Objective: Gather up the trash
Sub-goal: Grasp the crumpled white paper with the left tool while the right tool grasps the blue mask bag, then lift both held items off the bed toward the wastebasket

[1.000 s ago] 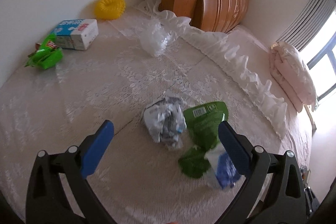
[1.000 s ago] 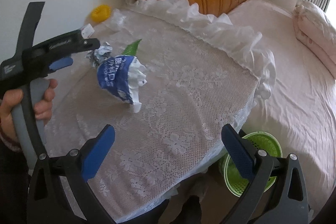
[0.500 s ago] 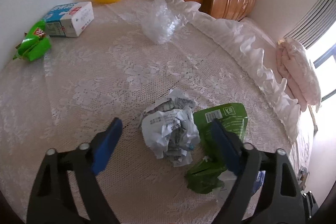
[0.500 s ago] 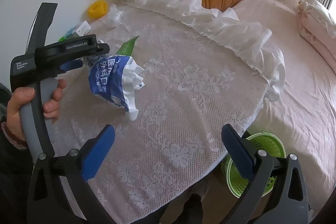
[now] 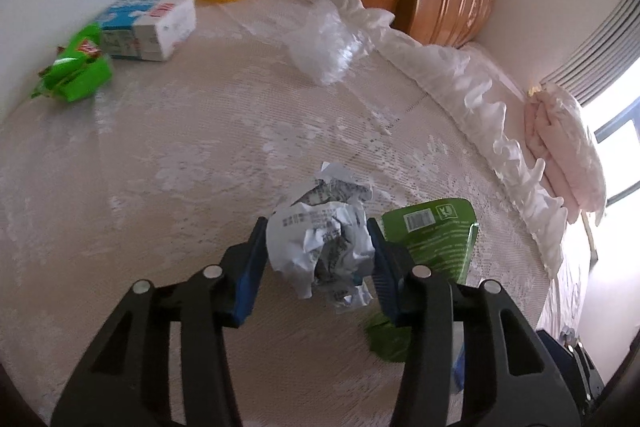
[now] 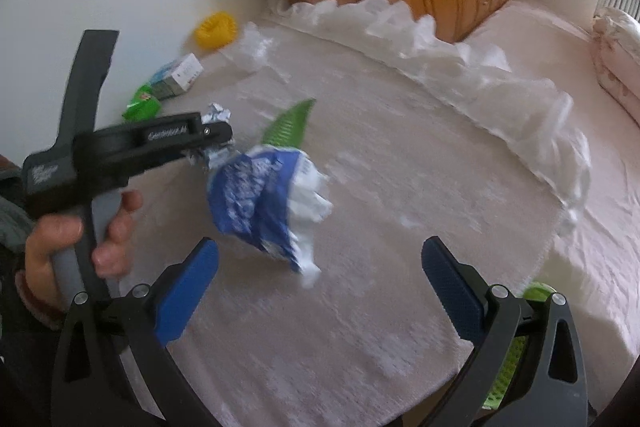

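Crumpled printed paper [image 5: 320, 247], barcoded green packet [image 5: 432, 231] beside it

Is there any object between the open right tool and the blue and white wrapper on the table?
Nothing visible stands between them. The right tool is open just short of the blue and white wrapper, with only bare lace tablecloth in the gap. The left tool is beyond the wrapper, not in the path.

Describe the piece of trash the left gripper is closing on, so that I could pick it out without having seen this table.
On the lace-covered table, look at the near side, away from the wall. There the left gripper, whose jaws have just been closing, has its blue pads against a crumpled paper ball. It is white with grey print, unlike the flat green packet touching its right side.
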### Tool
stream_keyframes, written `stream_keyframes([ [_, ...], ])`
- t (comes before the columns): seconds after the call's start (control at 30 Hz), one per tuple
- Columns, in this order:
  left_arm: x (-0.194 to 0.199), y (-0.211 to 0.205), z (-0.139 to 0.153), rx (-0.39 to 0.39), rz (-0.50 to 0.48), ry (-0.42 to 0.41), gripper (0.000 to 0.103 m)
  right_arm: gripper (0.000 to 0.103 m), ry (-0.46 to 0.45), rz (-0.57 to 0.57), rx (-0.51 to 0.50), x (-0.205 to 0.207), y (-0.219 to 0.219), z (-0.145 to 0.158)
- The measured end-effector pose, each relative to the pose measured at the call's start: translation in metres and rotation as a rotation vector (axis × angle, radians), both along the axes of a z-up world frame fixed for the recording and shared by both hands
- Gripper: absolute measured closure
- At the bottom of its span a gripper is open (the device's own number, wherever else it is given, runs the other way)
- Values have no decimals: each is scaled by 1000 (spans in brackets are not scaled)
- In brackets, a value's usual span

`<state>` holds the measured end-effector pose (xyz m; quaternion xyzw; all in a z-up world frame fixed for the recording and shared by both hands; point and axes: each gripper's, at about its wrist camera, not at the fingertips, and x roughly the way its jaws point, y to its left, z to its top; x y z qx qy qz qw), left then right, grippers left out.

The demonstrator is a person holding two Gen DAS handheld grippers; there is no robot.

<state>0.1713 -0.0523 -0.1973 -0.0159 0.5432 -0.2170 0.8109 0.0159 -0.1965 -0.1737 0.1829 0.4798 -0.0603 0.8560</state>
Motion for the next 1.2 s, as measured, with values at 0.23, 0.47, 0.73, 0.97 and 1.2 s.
stream_keyframes([
  [0.23, -24, 35, 30, 17, 29, -89, 56, 2, 0, 15, -16, 27, 17, -10],
  [0.47, -51, 63, 47, 13, 65, -104, 56, 6, 16, -7, -1, 40, 18, -19],
  [0.73, -73, 79, 49, 32, 65, -105, 56, 38, 27, 24, 26, 40, 20, -23],
  [0.97, -88, 85, 57, 30, 57, -114, 56, 39, 2, 23, 29, 25, 17, -14],
  [1.2, -109, 85, 69, 28, 26, -138, 56, 39, -1, 24, 44, -9, 10, 1],
])
